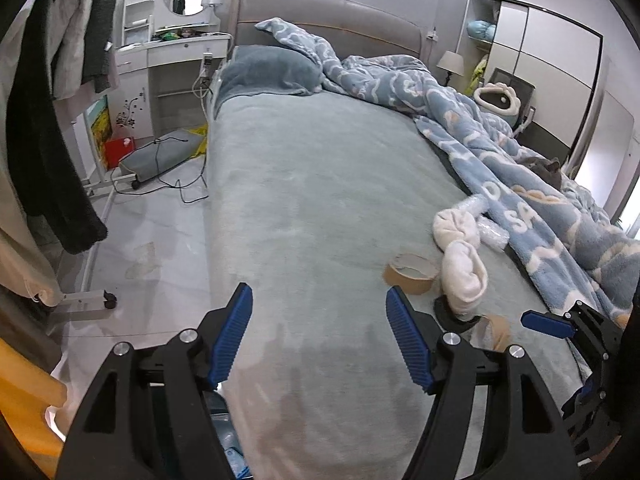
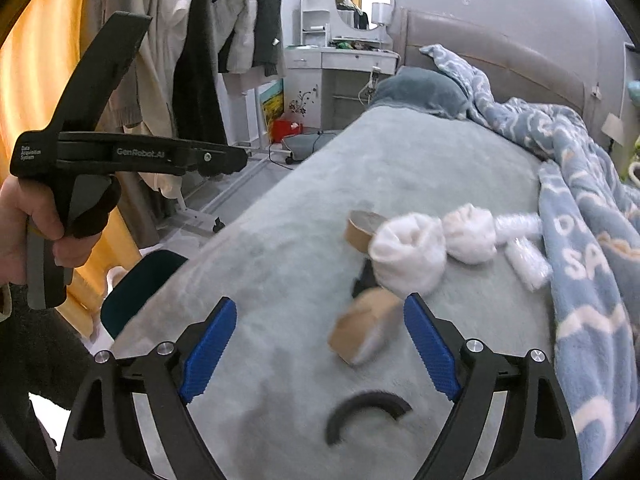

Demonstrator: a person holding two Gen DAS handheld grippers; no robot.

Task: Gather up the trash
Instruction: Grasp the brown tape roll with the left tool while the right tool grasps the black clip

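Right gripper (image 2: 320, 344) over the near end of the bed (image 2: 400, 160), jaws apart, pads clear of everything. Between the pads, nearer the right one, a blurred brown tape roll (image 2: 364, 328); contact with that pad cannot be told. Closer than the pads, a black curved piece (image 2: 366, 408) lies on the sheet. Just past the blurred roll, a small dark item is partly hidden under a white rolled sock (image 2: 408, 252); left of that, a second brown roll (image 2: 362, 228); right of it, another white sock bundle (image 2: 470, 234), then clear plastic wrap (image 2: 526, 262) at the blanket (image 2: 580, 208) edge. Only the right-wrist view shows the person's hand (image 2: 24, 224) on the left tool's black handle, and a dark bin (image 2: 140, 292) low beside the bed; its contents cannot be seen. Left gripper (image 1: 319, 334): jaws apart, nothing between them but bare sheet. Ahead and right of it, the flat tape roll (image 1: 412, 274) and white socks (image 1: 460, 248). Only this view shows one blue pad of the right gripper (image 1: 546, 324) at far right, and a grey cat (image 1: 540, 168) on the blanket further off. Far left, clothes rack and white dressing table (image 1: 172, 52).
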